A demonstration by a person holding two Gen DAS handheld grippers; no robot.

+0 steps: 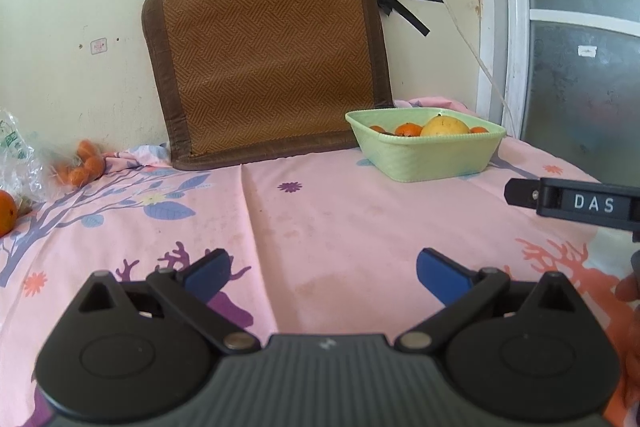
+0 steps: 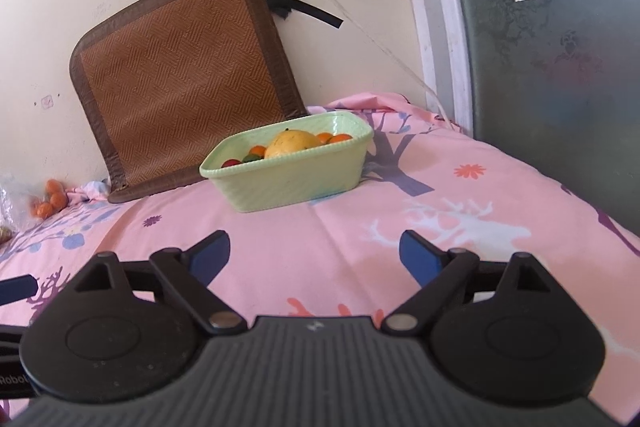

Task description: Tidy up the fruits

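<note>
Currently, status by item:

Left gripper (image 1: pixel 322 273): jaws spread wide, nothing between the blue pads; it hangs above the pink floral bed sheet (image 1: pixel 320 211).

Right gripper (image 2: pixel 316 255): jaws wide apart and empty, aimed toward the basket; its black finger also shows at the right edge of the left wrist view.

Container: pale green rectangular plastic basket (image 2: pixel 288 183), standing on the sheet just in front of the brown woven mat (image 2: pixel 180 79) that leans on the wall. Judged light and slightly flexible at the rim.

Basket contents: large yellow round citrus fruit (image 2: pixel 292 143), with small orange mandarins (image 2: pixel 340 137) beside it, plus a red and a green item too small to identify.

Loose fruit: cluster of small orange mandarins (image 1: pixel 82 163) at the far left by the wall, well apart from the basket; a further orange fruit (image 1: pixel 7 211) beside a crinkled clear plastic bag (image 1: pixel 18 155).

Handling, mandarins: judged light, soft-skinned, easily bruised and prone to rolling on the soft bedding. Take hold across the widest middle, pads on opposite sides, with gentle closure.

Handling, yellow fruit: judged heavier, firm and smooth; near the jaws' full width.

Risk: the bag is slippery and may snag a finger.
</note>
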